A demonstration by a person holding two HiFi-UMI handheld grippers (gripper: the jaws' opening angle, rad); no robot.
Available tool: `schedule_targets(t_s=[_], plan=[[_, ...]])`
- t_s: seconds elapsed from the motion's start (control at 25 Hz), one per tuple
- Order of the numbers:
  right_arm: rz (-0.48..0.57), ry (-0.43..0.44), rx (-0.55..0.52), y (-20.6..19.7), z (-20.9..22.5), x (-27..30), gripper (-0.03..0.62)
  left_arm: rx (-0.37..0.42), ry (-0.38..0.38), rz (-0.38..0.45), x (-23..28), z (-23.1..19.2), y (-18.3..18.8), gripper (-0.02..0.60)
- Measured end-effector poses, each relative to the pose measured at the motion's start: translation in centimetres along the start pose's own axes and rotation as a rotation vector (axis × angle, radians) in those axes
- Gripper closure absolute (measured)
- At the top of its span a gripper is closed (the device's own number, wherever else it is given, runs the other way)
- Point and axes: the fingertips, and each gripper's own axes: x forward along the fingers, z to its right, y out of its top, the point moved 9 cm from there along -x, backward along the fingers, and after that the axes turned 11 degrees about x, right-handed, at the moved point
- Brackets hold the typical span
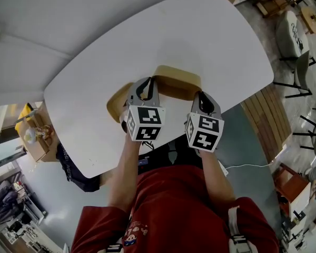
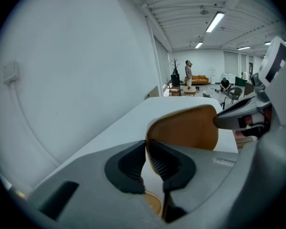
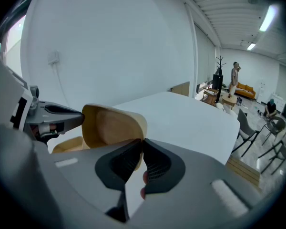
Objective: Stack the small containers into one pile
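Head view: a white table (image 1: 210, 41) with rounded corners fills the upper middle of the frame, on a grey floor. Slatted wood (image 1: 266, 115) and chairs (image 1: 292, 36) lie at the right edge. At centre, the left gripper (image 1: 145, 88) and right gripper (image 1: 203, 98) flank a tan wooden container (image 1: 176, 77) with smooth, curved walls. A second container (image 1: 115, 103), the same tan colour, rests on the table just left of the left gripper. The person's red shirt (image 1: 174, 210) fills the bottom.

Left gripper view: the left gripper (image 2: 146, 149) is clenched, its ribbed black pads pinching the thin wall of the wooden container (image 2: 186, 128), whose matte inside faces the camera. The right gripper (image 2: 243, 118) reaches the container's right side. Part of the second container (image 2: 152, 205) shows low, below the pads. Only here do a plain white wall (image 2: 76, 70) at left, ceiling strip lights (image 2: 214, 22) and an orange sofa (image 2: 200, 79) far back appear.

Right gripper view: the right gripper (image 3: 142, 149) is likewise clamped on the rim of the wooden container (image 3: 112, 125). The left gripper (image 3: 52, 116) touches its left side, and the second container (image 3: 69, 144) sits lower left. This view alone shows a wall socket (image 3: 53, 57) at upper left and a standing person (image 3: 235, 78) far off at right.
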Motion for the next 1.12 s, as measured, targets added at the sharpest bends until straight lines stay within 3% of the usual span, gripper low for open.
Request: schedule_targets(t_s=[0.52,1.12], plan=[[0.092,0.126,-0.132,3.4,-4.1,-2.8,0.574,-0.091,0.177,0.069,-6.3,-2.6,0.5,0.549],[0.082,0.396,-0.356,3.4,-13.4,-3.0,0.576,-0.286,0.474,0.008,-14.7,-5.2,-5.6,0.548]])
